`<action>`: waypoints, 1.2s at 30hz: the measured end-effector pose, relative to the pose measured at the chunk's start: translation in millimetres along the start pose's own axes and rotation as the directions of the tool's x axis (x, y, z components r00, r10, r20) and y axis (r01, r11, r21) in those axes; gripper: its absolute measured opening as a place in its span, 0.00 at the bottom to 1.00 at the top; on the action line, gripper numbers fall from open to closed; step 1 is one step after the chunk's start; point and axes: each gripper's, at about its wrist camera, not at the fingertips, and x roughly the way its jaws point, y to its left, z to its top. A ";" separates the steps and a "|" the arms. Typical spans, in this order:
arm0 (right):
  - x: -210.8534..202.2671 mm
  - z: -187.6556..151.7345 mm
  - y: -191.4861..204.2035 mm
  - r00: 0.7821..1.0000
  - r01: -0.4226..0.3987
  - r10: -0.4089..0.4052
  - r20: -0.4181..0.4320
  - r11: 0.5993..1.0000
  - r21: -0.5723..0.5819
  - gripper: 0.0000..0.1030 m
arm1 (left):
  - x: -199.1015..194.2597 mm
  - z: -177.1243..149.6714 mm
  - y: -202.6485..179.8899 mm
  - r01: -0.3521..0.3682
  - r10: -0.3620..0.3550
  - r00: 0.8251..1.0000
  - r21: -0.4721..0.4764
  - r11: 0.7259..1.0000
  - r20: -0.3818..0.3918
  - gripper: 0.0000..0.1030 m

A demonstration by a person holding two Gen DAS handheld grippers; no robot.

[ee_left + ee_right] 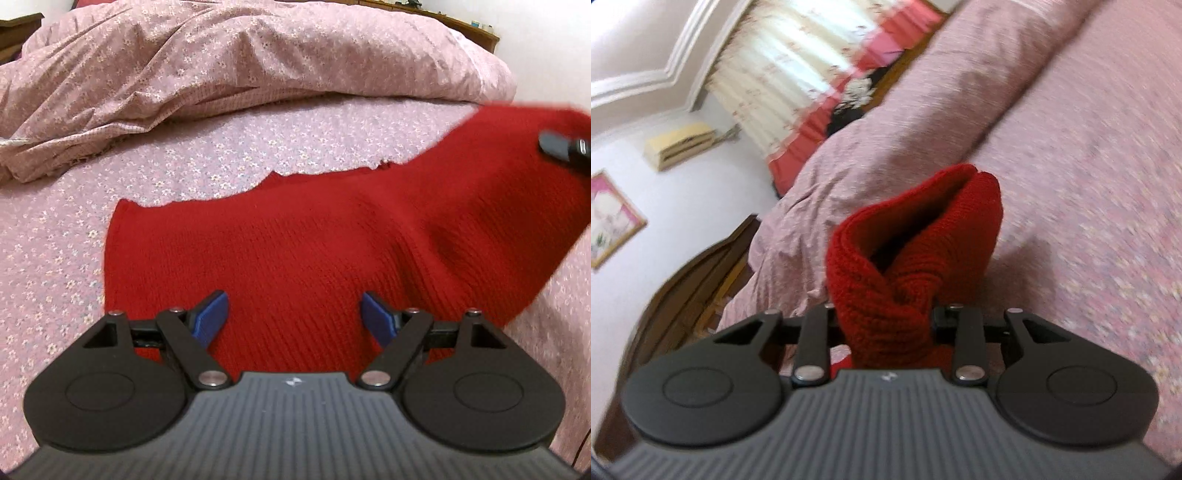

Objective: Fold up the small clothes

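The bed (221,177) fills most of both views; its sheet is pink with a small floral print. A bunched duvet (240,62) in matching pink fabric lies across the far part of the bed.

The red knitted garment (295,251) lies on the bed sheet directly in front of the left gripper. Most of it lies flat. Its right-hand portion is lifted off the sheet and rises toward the upper right of the left wrist view, where part of the right gripper (565,147) shows against the fabric at the frame edge.

In the right wrist view, a wooden bed frame (701,280) borders the bed at lower left. A curtain (783,62), a wall-mounted air conditioner (679,144) and a framed picture (609,218) occupy the background; this view is tilted and blurred.

Left gripper (295,317): the blue fingers (212,314) stand wide apart above the flat part of the garment. Nothing is between them; they are released.

Right gripper (886,317): the fingers are clenched on a bunched fold of the red knitted garment (905,240), which stands up from between them. The finger pads are hidden by the fabric.
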 end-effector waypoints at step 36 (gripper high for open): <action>113.4 -159.4 183.6 0.940 -0.196 -0.002 -0.342 0.817 -0.542 0.39 | -106.5 -70.1 151.4 -0.197 0.212 0.976 -0.243 0.950 0.038 0.80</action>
